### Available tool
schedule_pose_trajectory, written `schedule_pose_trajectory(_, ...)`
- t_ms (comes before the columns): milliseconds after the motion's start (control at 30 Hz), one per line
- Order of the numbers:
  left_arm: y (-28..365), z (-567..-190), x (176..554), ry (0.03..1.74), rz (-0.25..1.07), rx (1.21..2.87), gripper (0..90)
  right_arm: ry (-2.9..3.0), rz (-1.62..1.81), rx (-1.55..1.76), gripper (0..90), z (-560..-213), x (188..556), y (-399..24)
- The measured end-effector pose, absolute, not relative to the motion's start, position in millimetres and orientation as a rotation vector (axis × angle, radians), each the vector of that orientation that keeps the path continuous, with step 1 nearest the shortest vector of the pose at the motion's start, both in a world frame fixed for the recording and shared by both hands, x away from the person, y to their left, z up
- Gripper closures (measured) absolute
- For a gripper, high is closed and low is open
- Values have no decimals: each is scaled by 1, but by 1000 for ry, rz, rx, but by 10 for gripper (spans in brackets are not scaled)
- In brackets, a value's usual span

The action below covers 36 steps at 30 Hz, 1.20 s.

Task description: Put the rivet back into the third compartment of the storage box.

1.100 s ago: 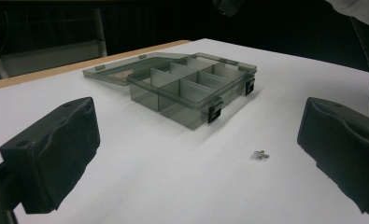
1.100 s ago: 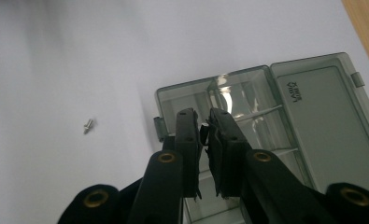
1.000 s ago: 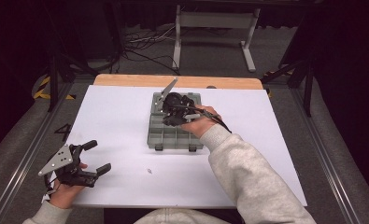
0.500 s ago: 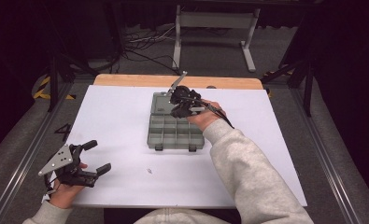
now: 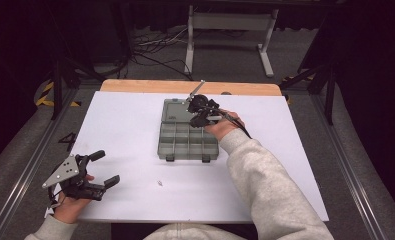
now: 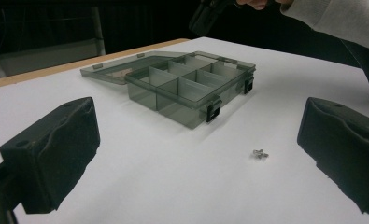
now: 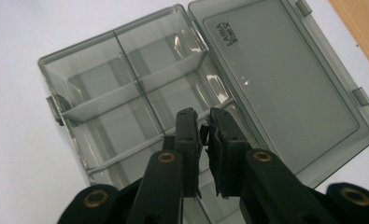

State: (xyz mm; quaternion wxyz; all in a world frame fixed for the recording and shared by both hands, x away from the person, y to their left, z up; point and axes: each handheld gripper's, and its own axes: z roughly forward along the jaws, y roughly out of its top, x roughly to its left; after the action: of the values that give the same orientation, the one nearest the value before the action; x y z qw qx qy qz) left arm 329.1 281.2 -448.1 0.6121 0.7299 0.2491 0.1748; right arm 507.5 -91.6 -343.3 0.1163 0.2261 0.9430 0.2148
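The right gripper (image 7: 204,122), jaws together and empty, hangs over the open compartment box (image 5: 187,141) near the table's (image 5: 125,125) far edge; the left gripper (image 5: 101,168), jaws apart, rests at the near-left corner.

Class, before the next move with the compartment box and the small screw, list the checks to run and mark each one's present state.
1. Compartment box lid lying open flat: ok.
2. Compartments visibly empty: ok.
3. Small screw on the white table, apart from the box: ok.
4. Left hand-held gripper jaws open, facing the screw: ok.
5. Right hand-held gripper shut, nothing seen between its jaws: ok.
6. Screw's head orientation: cannot tell.
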Motion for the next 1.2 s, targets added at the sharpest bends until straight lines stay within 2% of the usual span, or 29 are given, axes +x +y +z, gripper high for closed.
schedule_pose_trajectory(1200, 281, -448, 330, 565, 404, 1692, 0, 2799, 536, 810, 820, -392, 527, -101)
